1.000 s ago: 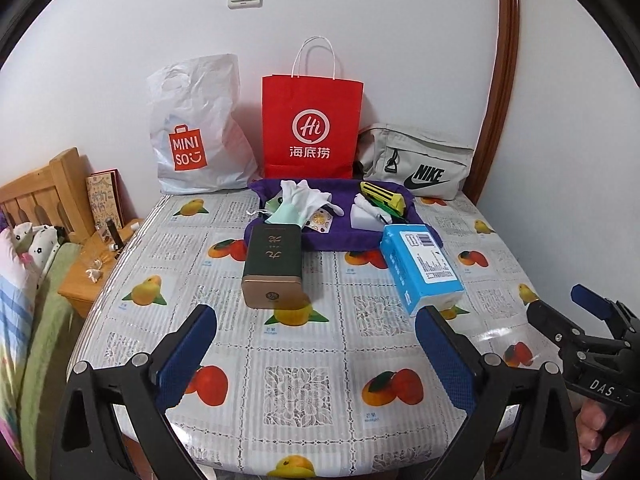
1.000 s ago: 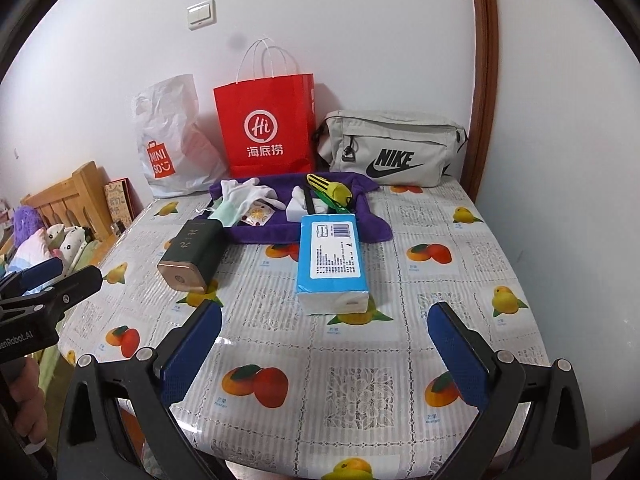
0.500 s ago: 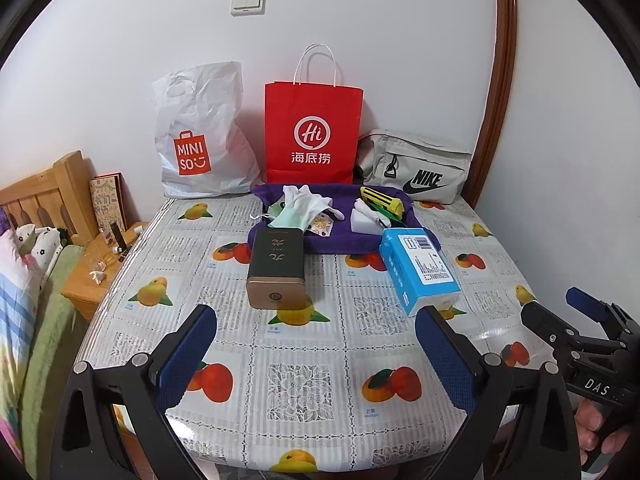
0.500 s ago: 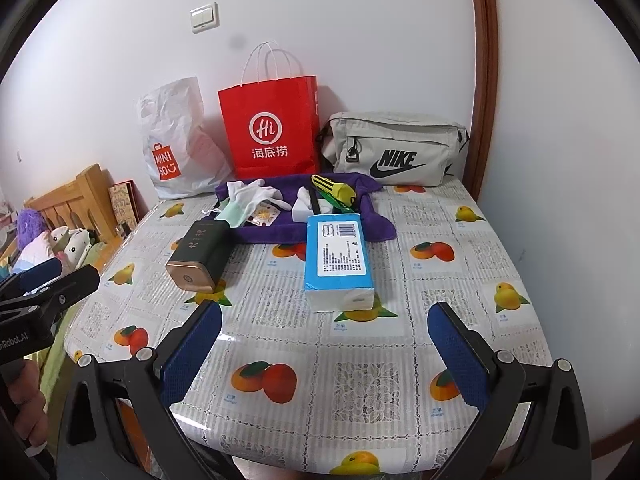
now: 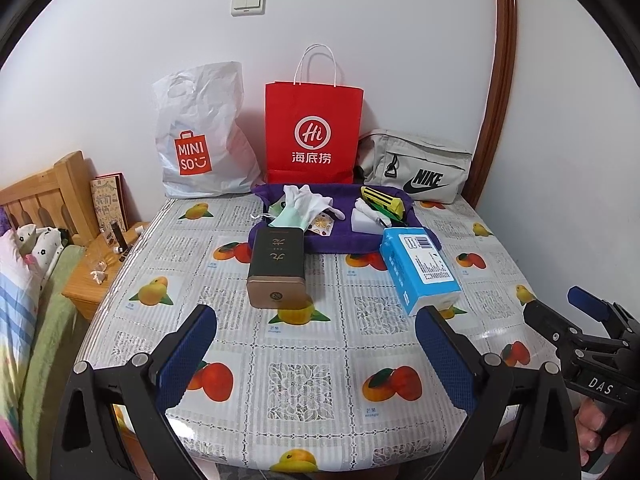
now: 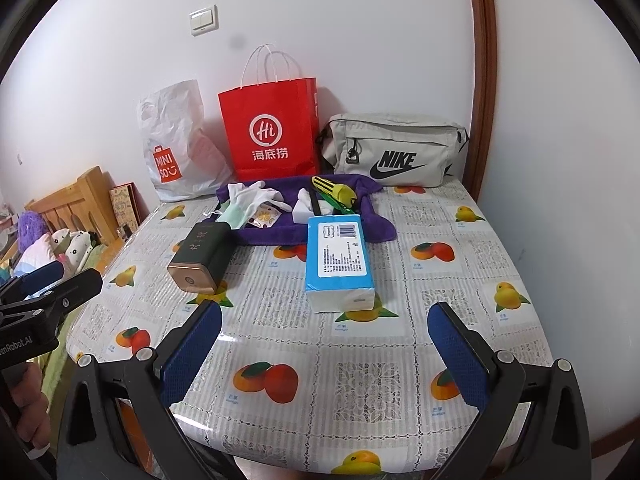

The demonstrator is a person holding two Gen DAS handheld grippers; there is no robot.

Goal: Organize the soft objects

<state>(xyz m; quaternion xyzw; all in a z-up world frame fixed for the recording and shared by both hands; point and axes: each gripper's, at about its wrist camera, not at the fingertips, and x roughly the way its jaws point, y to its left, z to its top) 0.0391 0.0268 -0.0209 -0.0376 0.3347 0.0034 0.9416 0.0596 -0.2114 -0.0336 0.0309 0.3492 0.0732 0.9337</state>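
A round-edged worktop (image 5: 304, 384) covered in a fruit-print cloth fills both views, set against a white wall. At its far edge stand three bags in a row: a white plastic Miniso bag (image 5: 200, 136) on the left, a red paper bag (image 5: 314, 132) in the middle, and a grey Nike pouch (image 5: 416, 172) on the right. Just in front of them lies a purple towel (image 5: 340, 236) heaped with soft things: white gloves (image 5: 308, 202), a pale green face mask (image 5: 290, 220), a white folded cloth (image 5: 364, 220) and a yellow-green striped item (image 5: 382, 202). A blue pack of tissues (image 5: 420, 268) lies on the worktop with its far end touching the towel's front right corner. A dark green tin (image 5: 276, 268) with a bronze end lies on its side at the towel's front left edge.

The left tool (image 5: 314, 344) hovers above the near edge of the worktop, its blue-padded fingers spread wide with nothing between them. The right tool (image 6: 326, 340) hangs likewise over the near edge, spread wide and empty, roughly in line with the tissue pack. A hand (image 5: 600, 432) grips the right tool's handle, seen at the left view's lower right.
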